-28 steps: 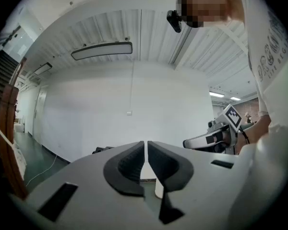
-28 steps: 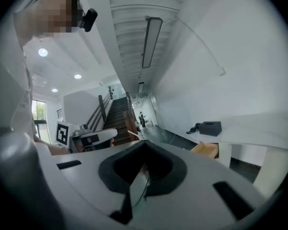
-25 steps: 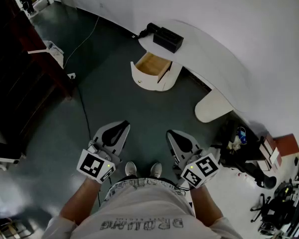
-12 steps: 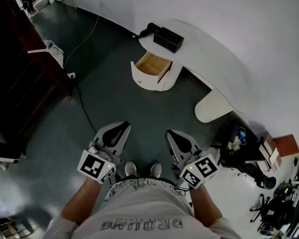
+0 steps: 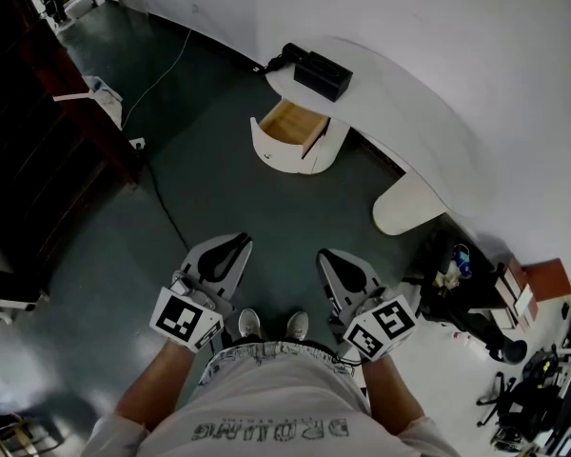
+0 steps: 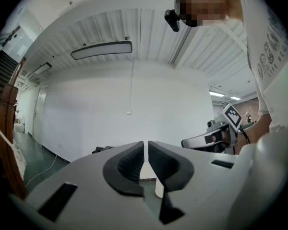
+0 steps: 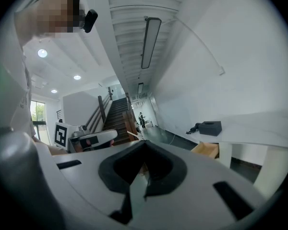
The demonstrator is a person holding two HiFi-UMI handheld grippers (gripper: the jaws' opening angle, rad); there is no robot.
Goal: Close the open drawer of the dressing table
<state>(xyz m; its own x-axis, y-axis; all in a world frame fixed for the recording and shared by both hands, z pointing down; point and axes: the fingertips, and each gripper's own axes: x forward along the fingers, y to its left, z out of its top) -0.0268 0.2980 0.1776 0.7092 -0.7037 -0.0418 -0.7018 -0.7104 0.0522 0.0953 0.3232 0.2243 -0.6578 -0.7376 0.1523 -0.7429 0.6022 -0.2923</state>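
Note:
The white dressing table [image 5: 400, 103] curves along the white wall at the far side of the dark floor. Its drawer [image 5: 290, 127] stands pulled out with the bare wooden inside showing; the right gripper view has the drawer [image 7: 206, 150] at the right. A black box [image 5: 321, 72] sits on the tabletop above it. Both grippers are held level in front of the person's waist, well short of the table. My left gripper [image 5: 230, 246] holds nothing, its jaws nearly together with a thin slit between them [image 6: 145, 147]. My right gripper [image 5: 331, 260] is shut and empty [image 7: 144, 145].
A dark wooden staircase [image 5: 38, 141] fills the left side. A cable [image 5: 157, 79] trails over the floor toward the wall. Black gear and boxes [image 5: 466, 293] crowd the lower right near the table's rounded end [image 5: 404, 208]. The person's shoes [image 5: 271, 324] sit between the grippers.

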